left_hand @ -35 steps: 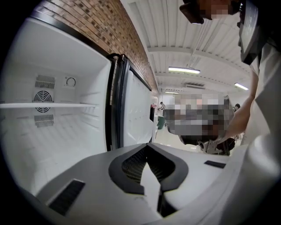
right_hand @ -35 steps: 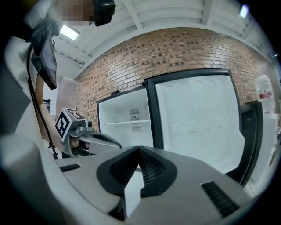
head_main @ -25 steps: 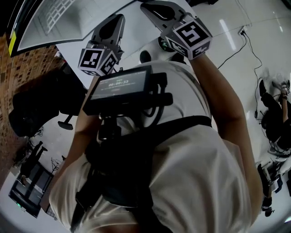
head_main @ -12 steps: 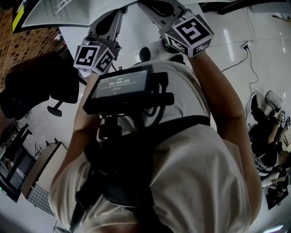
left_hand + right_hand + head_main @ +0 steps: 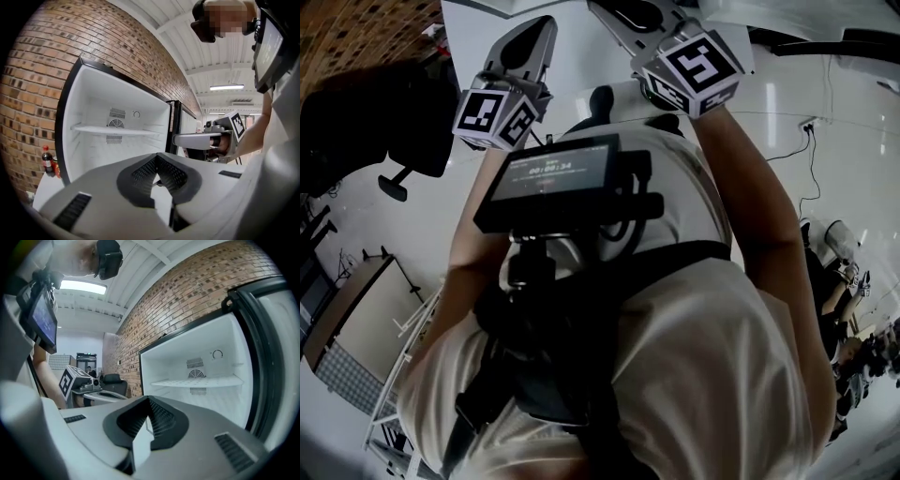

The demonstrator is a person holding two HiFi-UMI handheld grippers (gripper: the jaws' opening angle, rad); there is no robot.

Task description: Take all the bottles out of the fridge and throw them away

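Brick wall point(image 5: 93, 42) backs the open fridge point(image 5: 93, 152) ahead of my left gripper point(image 5: 157, 168) and right gripper point(image 5: 147, 411), both closed on nothing; its shelf point(image 5: 117, 130) looks bare, a bottle point(image 5: 46, 159) low left, not yet binned.

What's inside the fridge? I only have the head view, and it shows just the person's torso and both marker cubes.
Observer: In the left gripper view the open fridge compartment looks empty: one bare shelf, no bottles.
Operator: Any bottle elsewhere?
Observer: A dark bottle with a red cap stands outside the fridge, against the brick wall, at that view's left.
Operator: Grippers holding anything?
Observer: No. The left gripper and right gripper each have jaws together, nothing between them.
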